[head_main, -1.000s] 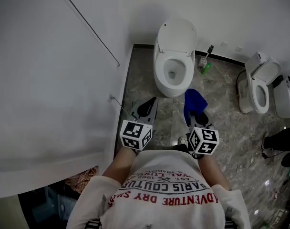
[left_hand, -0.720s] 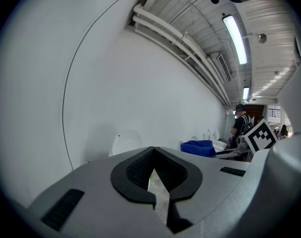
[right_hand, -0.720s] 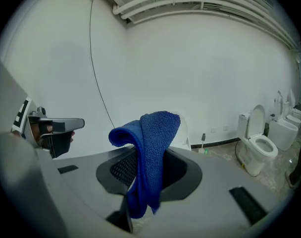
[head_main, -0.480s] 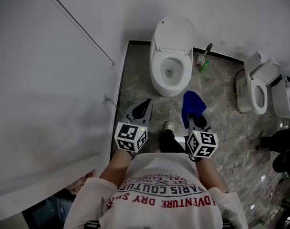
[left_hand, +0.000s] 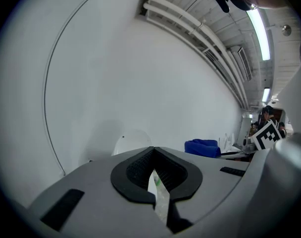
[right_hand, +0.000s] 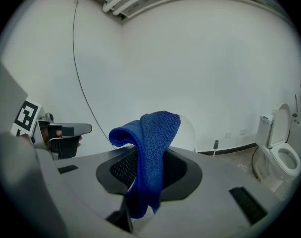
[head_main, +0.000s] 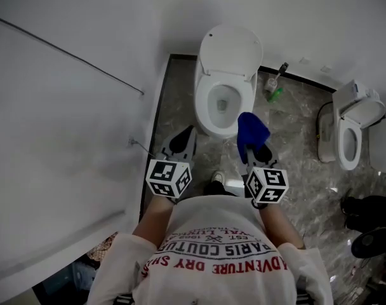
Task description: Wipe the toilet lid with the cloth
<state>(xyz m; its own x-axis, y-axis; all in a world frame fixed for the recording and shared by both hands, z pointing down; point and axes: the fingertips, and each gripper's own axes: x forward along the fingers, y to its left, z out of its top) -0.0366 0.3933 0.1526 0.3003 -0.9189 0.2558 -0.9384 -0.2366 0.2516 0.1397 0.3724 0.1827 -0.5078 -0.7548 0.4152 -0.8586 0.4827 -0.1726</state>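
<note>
The white wall (head_main: 66,107) fills my left side. Ahead stands the toilet (head_main: 206,116), bowl open, its lid (head_main: 231,46) raised at the far end. That lid is what I have to wipe, and I am not yet touching it. A second toilet (head_main: 348,138) sits well apart to the right.

My right gripper (head_main: 259,152) is clamped on the cloth (head_main: 251,129), which hangs near the bowl's near right rim. My left gripper (head_main: 182,142) has its jaws together on nothing, near the bowl's left side.

I think the cloth is my main worry. Much of it stands free above the pinch, so dragging it hard across the lid could pull it out. The open bowl lies between me and the lid, so a loose end could dip in as I reach over.

Count: two toilets for certain, one raised lid, one cloth, two grippers. A white shape cut off at the right edge I cannot name.
</note>
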